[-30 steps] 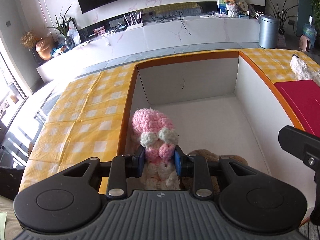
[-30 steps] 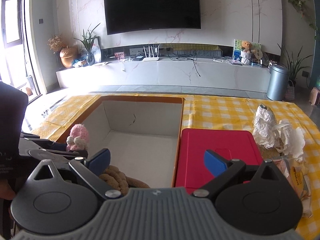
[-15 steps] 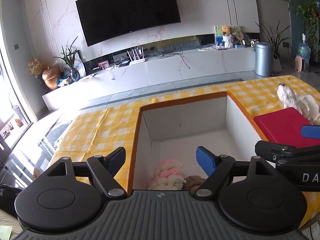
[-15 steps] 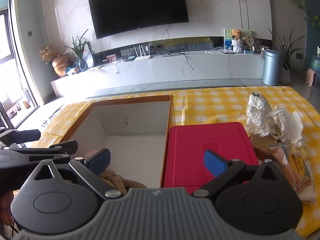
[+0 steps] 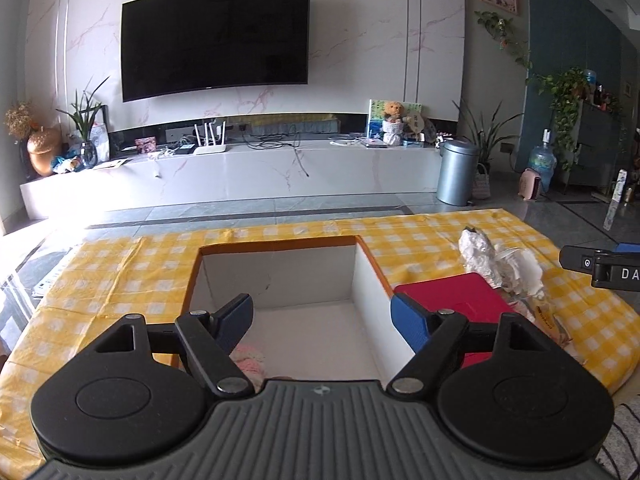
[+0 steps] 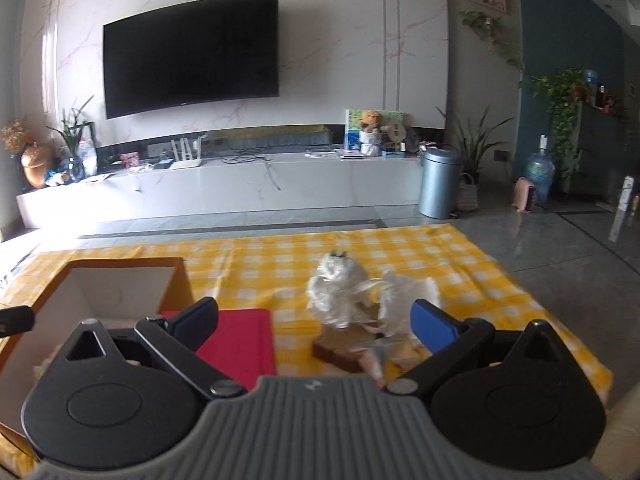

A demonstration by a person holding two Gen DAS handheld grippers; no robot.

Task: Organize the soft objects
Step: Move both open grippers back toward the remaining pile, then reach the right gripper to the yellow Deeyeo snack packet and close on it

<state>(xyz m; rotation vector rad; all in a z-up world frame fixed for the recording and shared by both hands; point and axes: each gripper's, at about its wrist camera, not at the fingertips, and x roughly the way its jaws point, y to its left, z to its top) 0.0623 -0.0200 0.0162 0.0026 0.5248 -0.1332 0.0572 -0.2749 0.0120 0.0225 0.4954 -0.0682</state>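
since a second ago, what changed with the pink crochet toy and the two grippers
The left gripper let go of the pink crochet toy, which now lies on the floor of the white box with the orange rim; that gripper is open and its view has lifted. The right gripper swung right, over the white crumpled plastic bag. The red lid and the box stayed put.

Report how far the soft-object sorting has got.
Done: pink crocheted toy lies in the white box. In hand: nothing; left gripper and right gripper are both open and empty. Left: the crumpled white bags on the checked cloth.
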